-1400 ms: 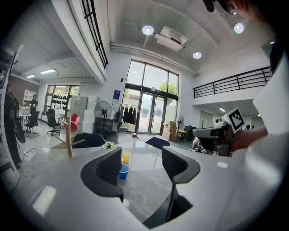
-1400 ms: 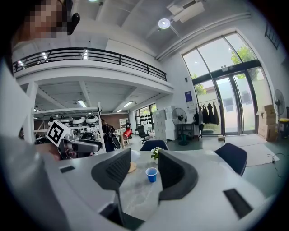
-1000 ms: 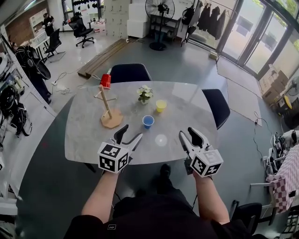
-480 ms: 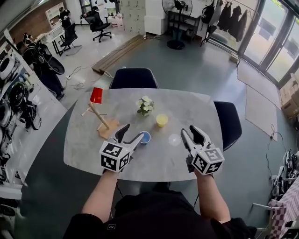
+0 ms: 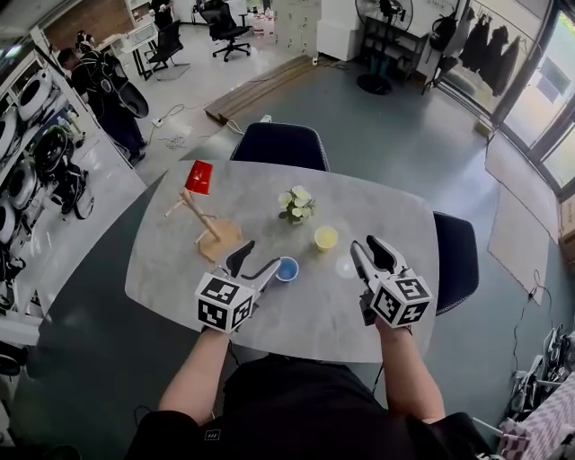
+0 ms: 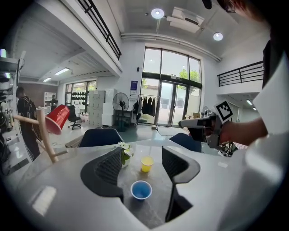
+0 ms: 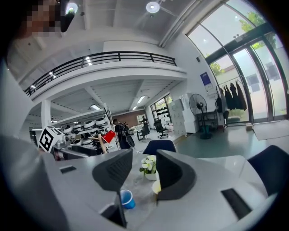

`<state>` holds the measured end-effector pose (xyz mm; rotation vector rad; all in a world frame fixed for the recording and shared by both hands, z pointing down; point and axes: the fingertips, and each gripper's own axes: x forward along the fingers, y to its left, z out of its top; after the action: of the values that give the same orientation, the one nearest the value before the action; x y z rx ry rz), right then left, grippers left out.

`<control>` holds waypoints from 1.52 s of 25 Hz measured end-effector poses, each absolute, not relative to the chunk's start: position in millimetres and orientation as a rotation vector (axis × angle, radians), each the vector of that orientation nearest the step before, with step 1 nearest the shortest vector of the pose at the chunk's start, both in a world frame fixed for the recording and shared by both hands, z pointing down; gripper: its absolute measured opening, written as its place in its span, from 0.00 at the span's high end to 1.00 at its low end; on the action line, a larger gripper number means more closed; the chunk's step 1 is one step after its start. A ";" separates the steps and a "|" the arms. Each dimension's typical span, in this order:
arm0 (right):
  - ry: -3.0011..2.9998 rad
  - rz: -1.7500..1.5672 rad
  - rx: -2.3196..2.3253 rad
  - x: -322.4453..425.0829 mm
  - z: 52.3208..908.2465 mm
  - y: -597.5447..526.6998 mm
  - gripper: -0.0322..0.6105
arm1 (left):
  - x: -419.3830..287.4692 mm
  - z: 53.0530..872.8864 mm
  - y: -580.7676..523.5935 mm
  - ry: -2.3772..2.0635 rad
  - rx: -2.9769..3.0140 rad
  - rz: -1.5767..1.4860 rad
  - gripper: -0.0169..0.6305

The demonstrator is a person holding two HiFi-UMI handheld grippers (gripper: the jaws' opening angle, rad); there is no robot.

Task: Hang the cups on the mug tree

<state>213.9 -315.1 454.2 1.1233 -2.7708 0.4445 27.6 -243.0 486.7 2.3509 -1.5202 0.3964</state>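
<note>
Both the left gripper (image 5: 257,259) and the right gripper (image 5: 367,246) are held over the table (image 5: 171,260), jaws spread, nothing pinched. The blue cup (image 5: 287,269) stands just ahead of the left gripper, with the yellow cup (image 5: 325,237) beyond it. The red cup (image 5: 199,177) is hung on the mug tree (image 5: 206,225).

Open office-workshop hall: desk chairs (image 5: 223,18), floor fan (image 6: 121,100), coat rack (image 5: 481,40), mezzanine railing (image 7: 104,58), glass doors (image 6: 174,90).

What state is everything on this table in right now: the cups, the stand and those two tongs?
Mug tree: standing, one cup hung on it.
Red cup: hanging on a peg.
Blue cup: upright on the table.
Yellow cup: upright on the table.
Left tongs: open, empty.
Right tongs: open, empty.
</note>
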 end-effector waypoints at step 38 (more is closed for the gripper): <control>-2.619 0.587 1.062 164.3 552.8 -296.1 0.70 | 54.2 704.7 -249.7 -1.210 2.392 0.665 0.38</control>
<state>164.3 -296.1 552.8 1.0617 -2.6191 0.5871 54.2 -249.7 704.7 2.3916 -1.2102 0.6646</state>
